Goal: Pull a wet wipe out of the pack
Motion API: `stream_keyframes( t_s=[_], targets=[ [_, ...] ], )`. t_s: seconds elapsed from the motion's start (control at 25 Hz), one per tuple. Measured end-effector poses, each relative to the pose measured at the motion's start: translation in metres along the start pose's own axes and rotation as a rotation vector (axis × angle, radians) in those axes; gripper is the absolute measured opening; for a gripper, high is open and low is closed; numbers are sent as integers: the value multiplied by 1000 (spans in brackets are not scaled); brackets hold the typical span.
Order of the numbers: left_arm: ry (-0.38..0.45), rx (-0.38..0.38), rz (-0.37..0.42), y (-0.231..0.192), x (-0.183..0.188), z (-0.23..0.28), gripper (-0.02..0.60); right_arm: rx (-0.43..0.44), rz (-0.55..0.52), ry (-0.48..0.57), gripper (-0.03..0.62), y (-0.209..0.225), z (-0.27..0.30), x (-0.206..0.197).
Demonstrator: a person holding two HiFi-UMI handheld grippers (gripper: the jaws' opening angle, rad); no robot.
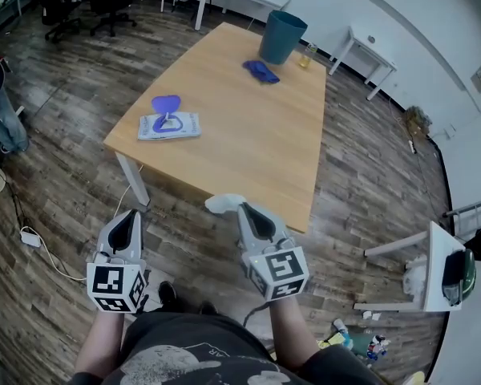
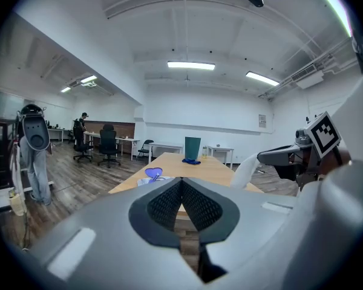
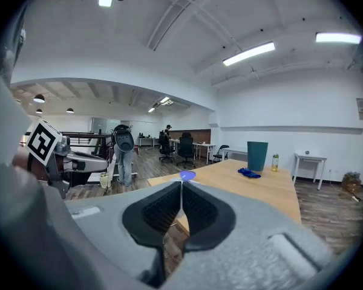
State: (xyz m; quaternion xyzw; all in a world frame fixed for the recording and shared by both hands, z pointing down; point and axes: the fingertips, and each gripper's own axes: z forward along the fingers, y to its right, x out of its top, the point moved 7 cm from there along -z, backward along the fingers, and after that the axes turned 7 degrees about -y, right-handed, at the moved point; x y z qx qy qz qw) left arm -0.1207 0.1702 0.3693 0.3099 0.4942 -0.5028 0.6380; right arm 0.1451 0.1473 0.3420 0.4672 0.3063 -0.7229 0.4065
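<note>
Approach stage, I judge: the left tool (image 1: 131,215) and right tool (image 1: 242,208), both closed on nothing, hang well short of the wet wipe pack (image 1: 170,126) on the counter (image 1: 256,135) (its blue lid (image 1: 167,103) apparently flipped up), so next comes reaching it and opening a jaw pair.

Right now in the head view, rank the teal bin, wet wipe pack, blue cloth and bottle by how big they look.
1. teal bin and wet wipe pack: look about alike; the bin stands farther off, so no ranking between them.
2. blue cloth
3. bottle, smallest
</note>
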Motion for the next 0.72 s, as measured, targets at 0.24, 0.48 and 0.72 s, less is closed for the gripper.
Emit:
stream_keyframes(
  t_s=[0.24, 0.48, 0.72],
  targets=[
    [-11, 15, -9, 18, -9, -11, 18, 27, -1, -7, 0, 4, -17, -10],
    [-1, 21, -16, 36, -12, -20, 18, 53, 1, -37, 1, 7, -26, -22],
    [-11, 41, -21, 41, -18, -23, 18, 94, 1, -70, 0, 4, -26, -33]
  ],
)
